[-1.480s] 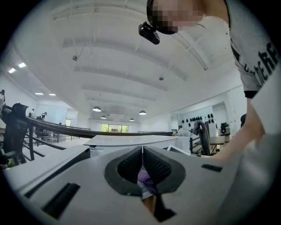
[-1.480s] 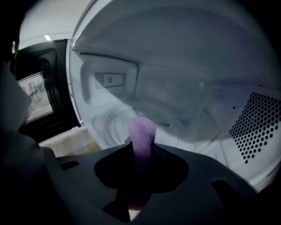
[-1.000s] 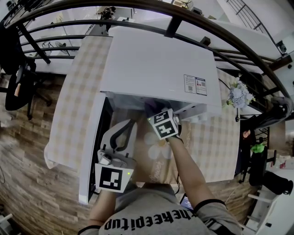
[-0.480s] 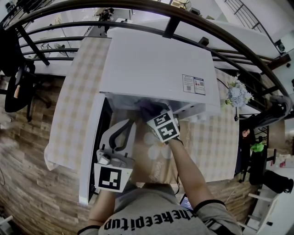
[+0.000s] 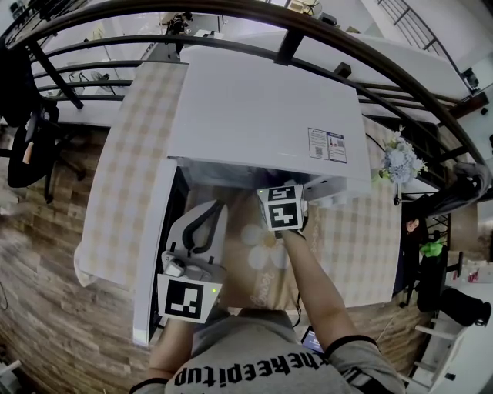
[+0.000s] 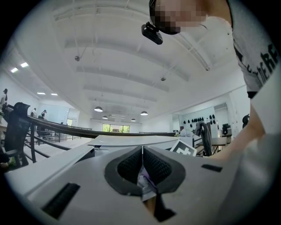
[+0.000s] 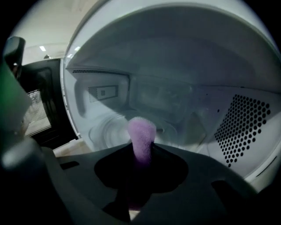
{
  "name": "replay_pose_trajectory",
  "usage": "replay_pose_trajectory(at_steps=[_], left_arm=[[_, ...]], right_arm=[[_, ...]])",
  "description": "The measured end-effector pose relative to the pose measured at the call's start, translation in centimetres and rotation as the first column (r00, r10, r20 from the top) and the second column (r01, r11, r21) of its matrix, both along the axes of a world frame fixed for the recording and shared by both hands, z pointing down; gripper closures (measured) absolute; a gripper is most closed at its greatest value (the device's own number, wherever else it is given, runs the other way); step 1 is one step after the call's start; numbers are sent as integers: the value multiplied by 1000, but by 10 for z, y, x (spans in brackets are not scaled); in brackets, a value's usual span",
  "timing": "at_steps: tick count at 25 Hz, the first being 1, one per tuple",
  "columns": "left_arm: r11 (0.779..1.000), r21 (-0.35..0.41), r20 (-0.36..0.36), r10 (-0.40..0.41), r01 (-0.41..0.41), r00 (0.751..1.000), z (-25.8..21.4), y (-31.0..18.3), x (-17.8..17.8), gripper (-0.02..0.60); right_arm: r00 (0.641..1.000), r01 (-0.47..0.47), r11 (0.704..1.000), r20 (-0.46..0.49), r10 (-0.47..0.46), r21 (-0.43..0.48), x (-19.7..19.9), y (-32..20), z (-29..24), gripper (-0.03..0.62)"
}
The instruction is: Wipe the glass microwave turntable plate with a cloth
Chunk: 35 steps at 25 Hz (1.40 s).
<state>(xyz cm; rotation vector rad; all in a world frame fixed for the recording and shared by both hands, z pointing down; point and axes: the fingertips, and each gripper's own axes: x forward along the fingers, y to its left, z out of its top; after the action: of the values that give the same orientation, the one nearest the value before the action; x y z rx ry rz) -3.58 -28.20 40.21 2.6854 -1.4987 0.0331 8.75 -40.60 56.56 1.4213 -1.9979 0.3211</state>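
Observation:
A white microwave (image 5: 262, 108) stands on the checked table with its door (image 5: 154, 254) swung open to the left. My right gripper (image 5: 280, 202) reaches into the opening, its tips hidden under the oven's top in the head view. In the right gripper view that gripper (image 7: 141, 151) is shut on a purple cloth (image 7: 141, 132), whose end sticks up in front of the glass turntable plate (image 7: 109, 131) on the cavity floor. Whether cloth and plate touch, I cannot tell. My left gripper (image 5: 202, 225) stays outside by the door, shut (image 6: 142, 159) and holding nothing.
A tan mat with a daisy print (image 5: 258, 250) lies in front of the oven. The cavity's right wall is perforated (image 7: 241, 127). Flowers (image 5: 402, 161) stand at the table's right end. A black railing (image 5: 231, 11) runs behind, and a chair (image 5: 31, 138) is at the left.
My right gripper has shifted a little to the right and squared up to the opening; the purple cloth, earlier seen at the cavity mouth, is now hidden from the head view. The left gripper has not moved.

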Motion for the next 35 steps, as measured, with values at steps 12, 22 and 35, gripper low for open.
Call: replay_pose_trajectory(at_steps=[12,22,35], left_arm=[[1000,-24,-15,-11,11,1000,6,-5,-2,571],[1000,-10,-8,-1,1,1000,3,-3,1,571],[1000,-1,-24,22,-22,999,-1,3,1,571]], right_arm=[[999,37,995,-12,-38,-88,-3,-10,26,508],[974,227,970,26,-226,-85,-43,5,26,508],[954,296,951,74,-290,-92,-63,28,24,508]])
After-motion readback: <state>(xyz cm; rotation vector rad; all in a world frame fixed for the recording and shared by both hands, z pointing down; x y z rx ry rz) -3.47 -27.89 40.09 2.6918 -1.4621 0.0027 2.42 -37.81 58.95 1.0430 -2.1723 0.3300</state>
